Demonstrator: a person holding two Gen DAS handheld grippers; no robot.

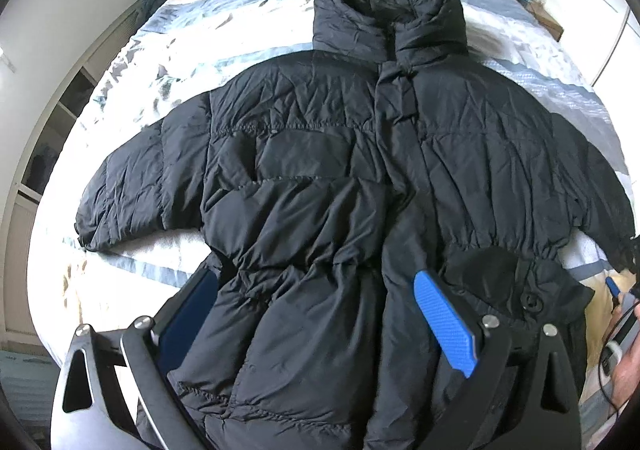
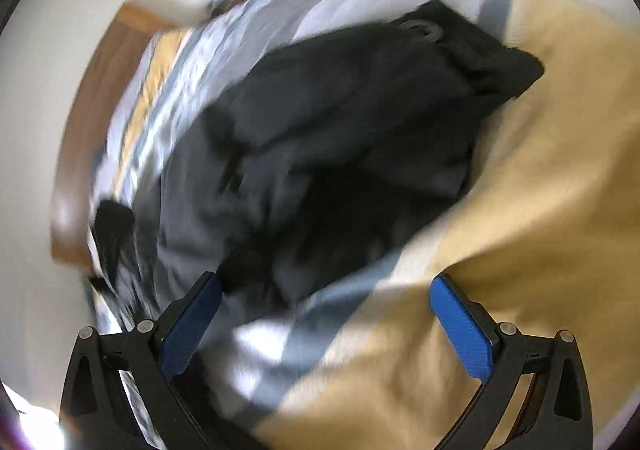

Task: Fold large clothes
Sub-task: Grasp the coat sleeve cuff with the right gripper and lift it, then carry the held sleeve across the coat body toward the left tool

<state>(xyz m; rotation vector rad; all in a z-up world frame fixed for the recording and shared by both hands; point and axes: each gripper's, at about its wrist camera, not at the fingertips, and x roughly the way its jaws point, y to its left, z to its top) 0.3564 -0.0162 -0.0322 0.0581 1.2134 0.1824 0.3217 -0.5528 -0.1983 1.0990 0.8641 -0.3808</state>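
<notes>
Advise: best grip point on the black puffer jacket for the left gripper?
Probably the hem of the black puffer jacket, approached from the bed's foot. It lies flat, front up, collar far; the left gripper, open, already straddles that near, bunched edge.

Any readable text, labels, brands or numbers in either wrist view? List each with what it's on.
None readable.
Black puffer jacket on the striped bedspread: no logo or label showing; its round black button looks plain.
Right wrist view: motion-blurred, no text can be made out.
</notes>
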